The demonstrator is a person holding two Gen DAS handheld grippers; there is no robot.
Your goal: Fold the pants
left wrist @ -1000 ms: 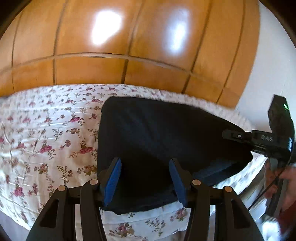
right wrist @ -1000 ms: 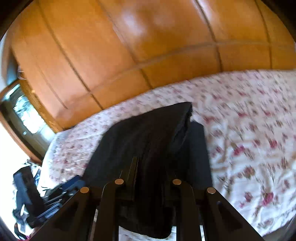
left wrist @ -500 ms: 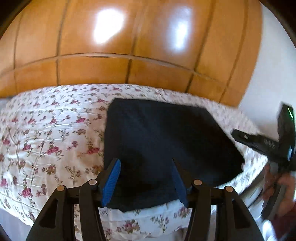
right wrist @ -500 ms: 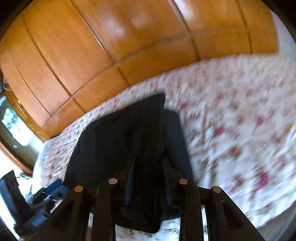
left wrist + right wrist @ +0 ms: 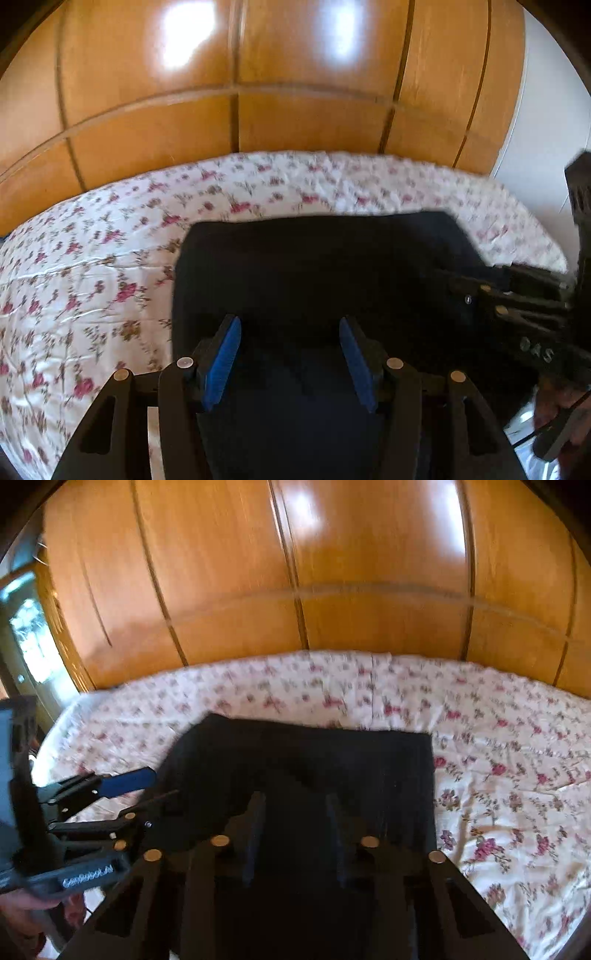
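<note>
A big brown wooden wardrobe (image 5: 295, 74) stands behind a bed with a flowery sheet (image 5: 92, 258). The dark pants (image 5: 314, 266) lie folded flat on the sheet, near its front edge. The left gripper (image 5: 290, 354) hangs over the pants with its blue pads spread apart and nothing pinched. The right gripper (image 5: 295, 830) is over the pants too. Its jaws have just been opening, and no cloth is caught between them.

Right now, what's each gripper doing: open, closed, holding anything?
Left gripper: open, empty, over the pants.
Right gripper: open, jaws have just been opening, pants not pinched between them.
</note>
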